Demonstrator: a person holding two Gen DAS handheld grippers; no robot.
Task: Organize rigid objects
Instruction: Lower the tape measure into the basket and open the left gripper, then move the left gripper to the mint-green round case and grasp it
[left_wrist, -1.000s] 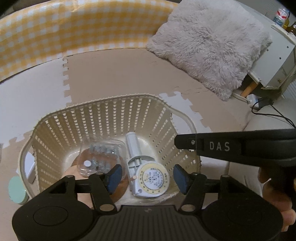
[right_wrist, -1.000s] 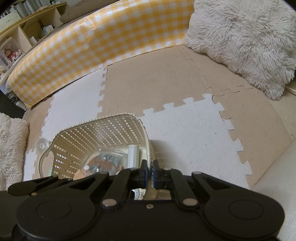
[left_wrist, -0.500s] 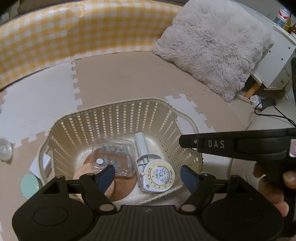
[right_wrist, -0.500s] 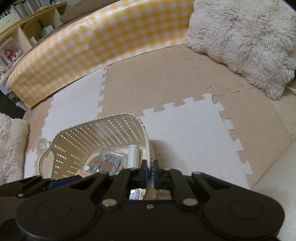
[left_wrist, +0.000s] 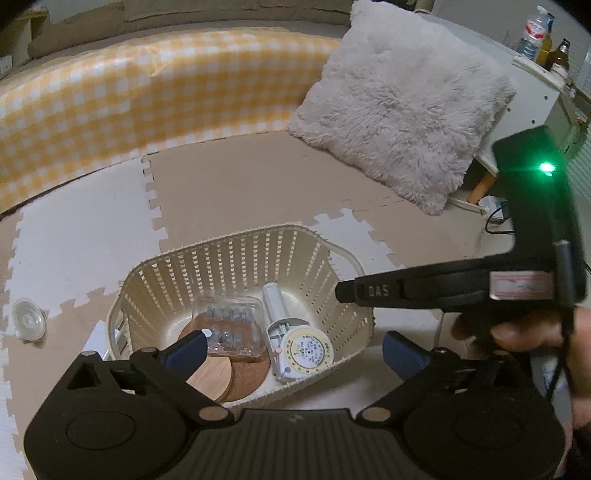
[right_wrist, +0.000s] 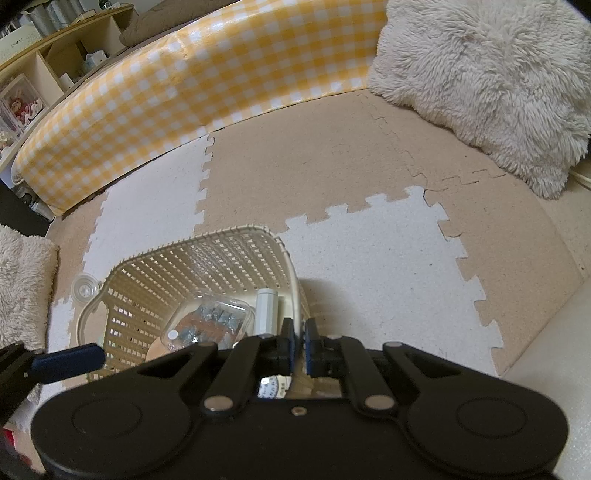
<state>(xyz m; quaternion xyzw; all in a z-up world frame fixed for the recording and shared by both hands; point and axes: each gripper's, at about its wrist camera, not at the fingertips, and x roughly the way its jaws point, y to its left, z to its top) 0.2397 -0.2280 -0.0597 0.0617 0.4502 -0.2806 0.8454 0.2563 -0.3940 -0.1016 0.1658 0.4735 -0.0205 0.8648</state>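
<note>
A clear box (left_wrist: 231, 325), label maker (left_wrist: 295, 339) and coasters (left_wrist: 229, 373) are stowed in the basket (left_wrist: 236, 254), a small cup (left_wrist: 28, 324) being left on the floor; the left hand-held gripper (left_wrist: 291, 350) is opening empty, the right hand-held gripper (right_wrist: 300, 345) is closed on the basket rim.

the basket (left_wrist: 236, 258) is open from above; the right hand-held gripper (left_wrist: 347, 291) reaches over its right rim, bare floor mat (right_wrist: 376, 280) beyond.

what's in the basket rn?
Inside the basket: a clear plastic box of small metal parts lying on a wooden coaster and a cork coaster, plus a white dial label maker. Anything under the coasters is covered.
</note>
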